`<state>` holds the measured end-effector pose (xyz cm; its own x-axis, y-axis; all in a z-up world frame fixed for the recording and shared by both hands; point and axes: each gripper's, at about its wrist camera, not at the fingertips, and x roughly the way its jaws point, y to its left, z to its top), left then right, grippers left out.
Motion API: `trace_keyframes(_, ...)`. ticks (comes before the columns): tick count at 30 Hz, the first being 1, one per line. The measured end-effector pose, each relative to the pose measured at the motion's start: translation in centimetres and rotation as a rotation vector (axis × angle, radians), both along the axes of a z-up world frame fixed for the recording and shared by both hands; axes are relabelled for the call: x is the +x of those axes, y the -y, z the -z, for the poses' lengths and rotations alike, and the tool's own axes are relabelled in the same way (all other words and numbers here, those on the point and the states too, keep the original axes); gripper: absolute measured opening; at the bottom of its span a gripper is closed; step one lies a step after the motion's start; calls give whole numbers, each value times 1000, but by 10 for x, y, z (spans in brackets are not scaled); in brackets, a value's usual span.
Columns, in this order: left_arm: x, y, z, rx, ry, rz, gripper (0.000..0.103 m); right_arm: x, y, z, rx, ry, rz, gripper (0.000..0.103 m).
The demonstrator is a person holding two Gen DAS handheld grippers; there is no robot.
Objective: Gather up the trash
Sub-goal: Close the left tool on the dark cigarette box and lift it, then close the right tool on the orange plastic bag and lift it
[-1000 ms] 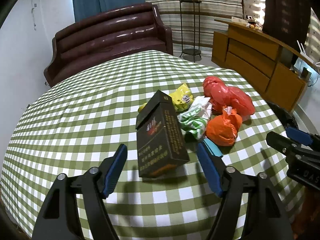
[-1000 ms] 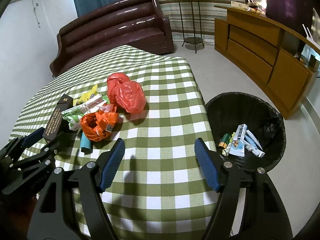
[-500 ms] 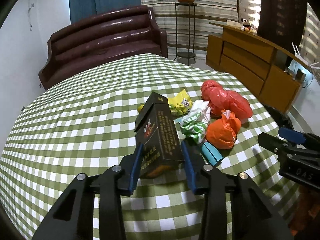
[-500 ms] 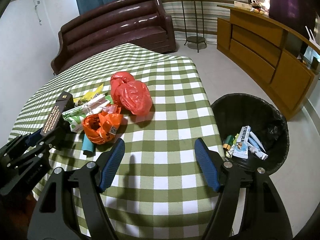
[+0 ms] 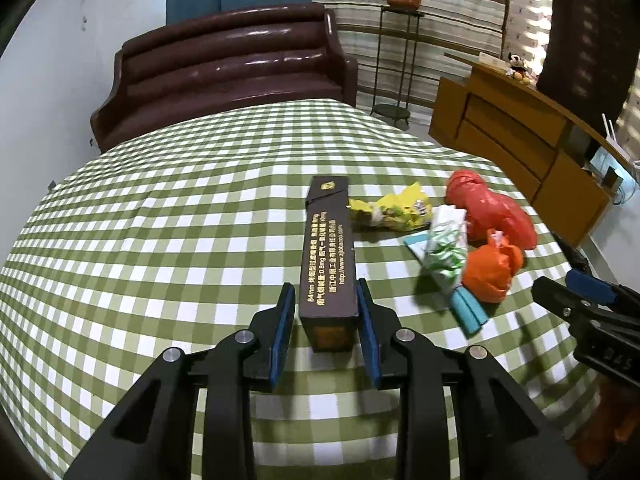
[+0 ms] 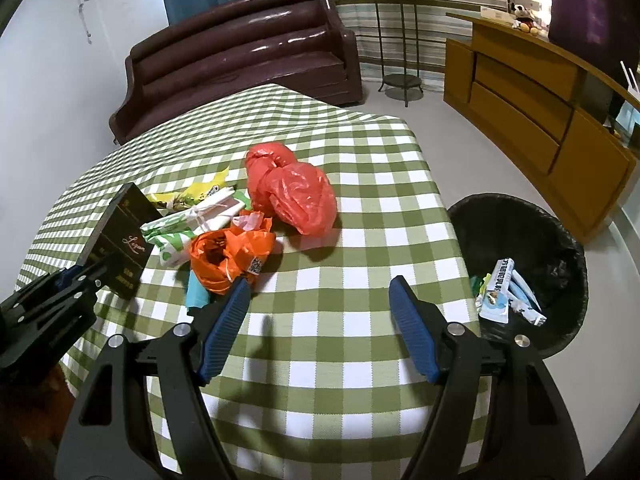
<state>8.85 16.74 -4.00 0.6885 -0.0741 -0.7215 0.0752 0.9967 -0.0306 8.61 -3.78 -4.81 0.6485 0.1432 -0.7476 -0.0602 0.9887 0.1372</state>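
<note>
The left gripper [image 5: 325,312] is clenched on the near end of the dark carton [image 5: 328,256]. Its jaws have just been closing, and the blue pads now sit flush on the carton's two long sides, a grip across the narrow width that should keep the box from twisting. The carton stands on edge on the checked tablecloth [image 5: 160,248] and runs away toward 12 o'clock. The gripper slants down over the table's near edge.

The right gripper [image 6: 320,320] hangs released with nothing between its pads, tilted down over bare cloth.

From it, the orange bag [image 6: 228,256] lies at 10 o'clock, with the green-and-white wrapper [image 6: 180,232] and yellow wrapper [image 6: 200,194] beyond. The red bag [image 6: 296,196] sits at 12 o'clock. The black bin [image 6: 532,240], at 2 o'clock on the floor, already holds packets, probably where the carton is bound.
</note>
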Motion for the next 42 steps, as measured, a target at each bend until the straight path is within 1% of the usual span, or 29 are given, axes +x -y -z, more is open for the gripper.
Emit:
trace_keyframes(4, 2, -4, 0, -24, -8, -3, 31, 2, -3, 0, -3, -4, -2, 70)
trace_keyframes(11, 2, -1, -4, -29, 9, 26, 31, 8, -12, -5, 6, 9, -12, 70)
trace_keyframes(14, 4, 0, -5, -29, 12, 28, 23, 9, -18, -7, 9, 12, -24, 70)
trace_keyframes(16, 5, -1, -6, -31, 13, 25, 23, 9, -23, -8, 6, 17, -35, 70)
trace_keyframes(26, 1, -16, -11, 1, 43, -13, 23, 18, -46, -8, -6, 22, -79, 69)
trace_keyframes(28, 1, -21, -11, 0, 42, -23, 23, 22, -49, -5, -14, 19, -82, 64)
trace_keyframes(29, 1, -22, -11, 0, 41, -26, 23, 24, -50, -3, -16, 11, -82, 60)
trace_keyframes(31, 0, -25, -11, -1, 41, -31, 23, 27, -50, 2, -11, -4, -85, 57)
trace_keyframes(33, -1, -27, -11, -2, 41, -31, 23, 28, -51, 4, -16, -12, -87, 51)
trace_keyframes(36, -2, -27, -10, -4, 39, -31, 23, 27, -53, 6, -17, -14, -98, 47)
trace_keyframes(42, -7, -24, -10, -9, 40, -22, 23, 18, -51, 5, -30, -4, -100, 46)
